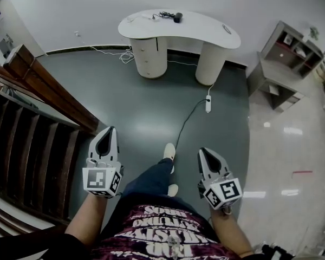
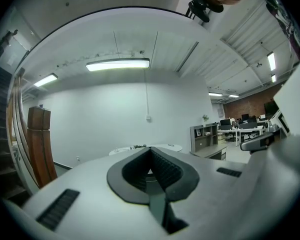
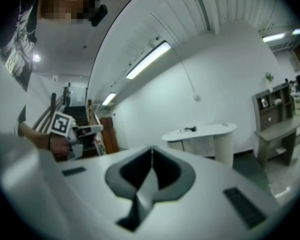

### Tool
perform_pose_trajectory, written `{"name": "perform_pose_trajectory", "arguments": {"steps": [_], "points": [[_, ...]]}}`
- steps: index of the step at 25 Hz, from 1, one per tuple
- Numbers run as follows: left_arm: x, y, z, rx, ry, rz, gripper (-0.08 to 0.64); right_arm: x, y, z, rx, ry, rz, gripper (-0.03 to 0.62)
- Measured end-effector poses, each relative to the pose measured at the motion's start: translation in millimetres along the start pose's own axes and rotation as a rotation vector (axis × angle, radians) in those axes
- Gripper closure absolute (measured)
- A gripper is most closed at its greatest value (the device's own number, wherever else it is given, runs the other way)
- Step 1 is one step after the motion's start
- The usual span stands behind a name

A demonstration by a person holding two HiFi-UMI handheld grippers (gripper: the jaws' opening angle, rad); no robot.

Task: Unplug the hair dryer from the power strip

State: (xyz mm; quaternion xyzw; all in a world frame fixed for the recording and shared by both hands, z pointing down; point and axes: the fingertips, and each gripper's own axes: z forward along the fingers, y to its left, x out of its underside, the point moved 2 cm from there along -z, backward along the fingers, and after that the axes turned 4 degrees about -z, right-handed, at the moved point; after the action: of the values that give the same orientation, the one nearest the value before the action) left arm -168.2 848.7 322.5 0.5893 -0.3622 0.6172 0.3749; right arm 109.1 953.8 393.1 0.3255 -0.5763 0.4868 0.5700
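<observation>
Far beyond hand-held gripper [image 1: 203, 151]: pwr strip [image 1: 208, 103]

Open-plan office: desks with monitors [image 2: 240, 126], ceiling strip lights [image 2: 117, 64], shelving unit [image 1: 284, 64], curved white desk [image 1: 206, 31], wooden staircase [image 1: 27, 145].

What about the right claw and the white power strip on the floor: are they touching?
Apart. The head view shows bare grey floor between the right claw and the power strip lying near the desk.
</observation>
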Motion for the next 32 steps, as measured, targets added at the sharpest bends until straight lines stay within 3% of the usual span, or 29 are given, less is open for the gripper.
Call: {"name": "perform_pose_trajectory", "arguments": {"steps": [12, 19, 32], "points": [[-7.5, -9.8, 18.1, -0.03, 0.001, 0.02, 0.537, -12.3, -30.3, 10.4, 0.018, -0.007, -0.01, 0.558], [2.3, 13.3, 20.1, -0.067, 0.037, 0.065, 0.537, -3.5, -38.5, 37.2, 0.034, 0.014, 0.007, 0.558], [24.2, 80.3, 70.2, -0.075, 0.025, -0.003, 0.537, -22.3, -14.5, 135.7, 0.002, 0.058, -0.151, 0.557]]}}
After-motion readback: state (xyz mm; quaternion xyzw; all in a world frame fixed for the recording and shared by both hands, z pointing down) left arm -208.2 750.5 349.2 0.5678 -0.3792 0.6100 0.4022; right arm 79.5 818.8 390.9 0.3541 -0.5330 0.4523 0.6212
